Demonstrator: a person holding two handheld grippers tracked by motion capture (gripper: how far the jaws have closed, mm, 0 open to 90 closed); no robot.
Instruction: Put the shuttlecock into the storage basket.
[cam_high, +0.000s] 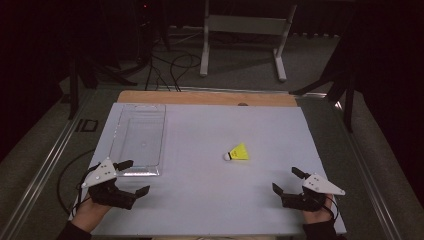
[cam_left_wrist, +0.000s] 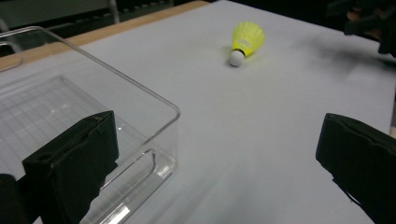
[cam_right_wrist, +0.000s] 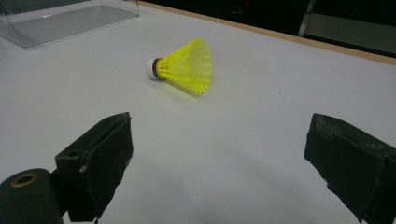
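Black jaws of my right gripper (cam_right_wrist: 219, 154) stand spread wide and empty at the near right corner of the white table (cam_high: 200, 200), framing the bright yellow plastic shuttlecock (cam_right_wrist: 184, 67) that lies on its side ahead of them. From above, the shuttlecock (cam_high: 237, 153) rests a little right of the table's middle, its white cork nose pointing toward the left edge and its flared skirt toward the right edge, so its long axis runs roughly crosswise to my reach. It lies forward and to the left of my right gripper (cam_high: 286, 181), with bare table between them.

My left gripper (cam_high: 134, 176) sits at the near left corner, jaws likewise apart and holding nothing, one jaw just over the near rim of the clear rectangular plastic tray (cam_high: 137, 137) that runs along the left side toward the far edge. In the left gripper view, the shuttlecock (cam_left_wrist: 245, 41) shows well off across open table, beyond the tray's near corner (cam_left_wrist: 173, 112).

By my reckoning the right gripper is the nearer one, and a grasp would close across the skirt or neck from the near side.
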